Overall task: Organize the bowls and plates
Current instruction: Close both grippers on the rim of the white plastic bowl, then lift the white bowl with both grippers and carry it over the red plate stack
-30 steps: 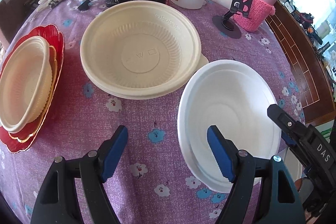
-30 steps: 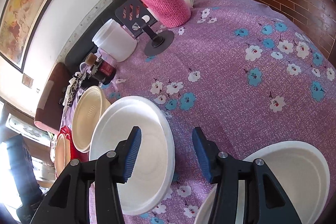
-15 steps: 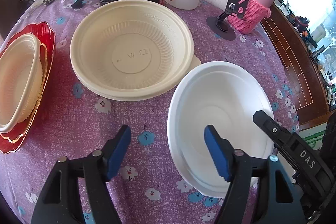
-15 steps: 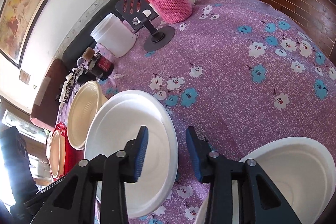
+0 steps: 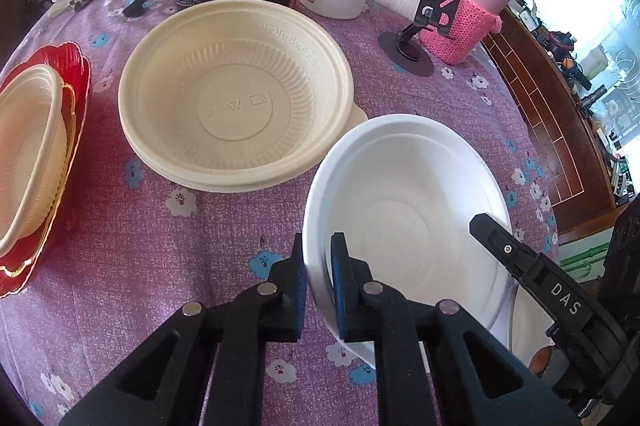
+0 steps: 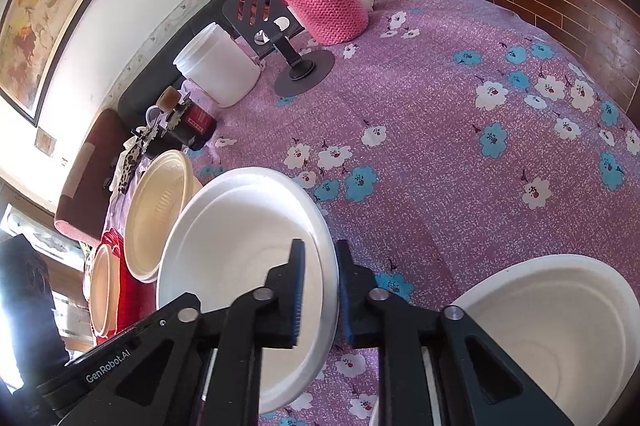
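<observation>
Both grippers had just been closing, and each now pinched the rim of the same white bowl [image 5: 404,210]. The left gripper [image 5: 318,282] clamped the bowl's near left rim, one pad outside the wall and one inside. The right gripper [image 6: 320,290] clamped the opposite rim in the same way, one pad on each side of the thin lip.

The white bowl sat on the table [image 6: 440,130] toward its near edge, and a second rim line inside it suggested two nested bowls rather than one. Its far rim lay just beside, perhaps touching, the cream bowl [image 5: 236,98] at the table's middle. A red plate [image 5: 80,78] with another cream bowl on it stood at the left edge, and a second white bowl [image 6: 560,310] lay near the right gripper at the near edge.

The main risk looked like the thin rim: it might flex or slip from the pads if the two hands lifted unevenly or pulled apart. If two bowls were nested, a grip on only the outer or inner lip might separate them mid-lift. A sideways drag could also nudge the cream bowl.
</observation>
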A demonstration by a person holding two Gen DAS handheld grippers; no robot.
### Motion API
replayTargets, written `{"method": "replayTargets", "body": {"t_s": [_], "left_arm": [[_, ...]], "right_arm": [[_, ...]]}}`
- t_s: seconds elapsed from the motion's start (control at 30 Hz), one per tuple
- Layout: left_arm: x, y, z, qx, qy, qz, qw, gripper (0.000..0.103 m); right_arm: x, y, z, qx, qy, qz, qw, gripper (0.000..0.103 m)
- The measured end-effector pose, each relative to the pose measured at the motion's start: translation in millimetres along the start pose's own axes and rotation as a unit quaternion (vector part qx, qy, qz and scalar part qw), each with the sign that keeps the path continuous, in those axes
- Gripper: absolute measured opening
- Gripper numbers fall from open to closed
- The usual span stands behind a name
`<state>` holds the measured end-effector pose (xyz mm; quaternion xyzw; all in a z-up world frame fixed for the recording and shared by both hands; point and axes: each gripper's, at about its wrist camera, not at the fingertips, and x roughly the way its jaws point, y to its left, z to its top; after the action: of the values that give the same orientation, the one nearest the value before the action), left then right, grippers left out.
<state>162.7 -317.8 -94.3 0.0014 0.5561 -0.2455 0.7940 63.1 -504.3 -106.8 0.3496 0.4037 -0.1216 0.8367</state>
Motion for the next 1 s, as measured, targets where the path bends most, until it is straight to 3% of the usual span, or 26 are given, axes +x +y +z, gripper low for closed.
{"method": "replayTargets", "body": {"t_s": [0.6, 1.0], "left_arm": [[-41.5, 14.0, -3.2, 0.006, -0.033, -0.007, 0.9994, 0.01], [-117.2, 117.8, 10.8, -0.05, -0.092, 0.023, 0.9942, 0.01]], "right_arm": [[-31.5, 33.5, -12.3, -0.033, -0.048, -0.011, 0.998, 0.009], [-26.1, 156.3, -30.3, -0.102, -0.059, 0.029, 0.993, 0.009]]}}
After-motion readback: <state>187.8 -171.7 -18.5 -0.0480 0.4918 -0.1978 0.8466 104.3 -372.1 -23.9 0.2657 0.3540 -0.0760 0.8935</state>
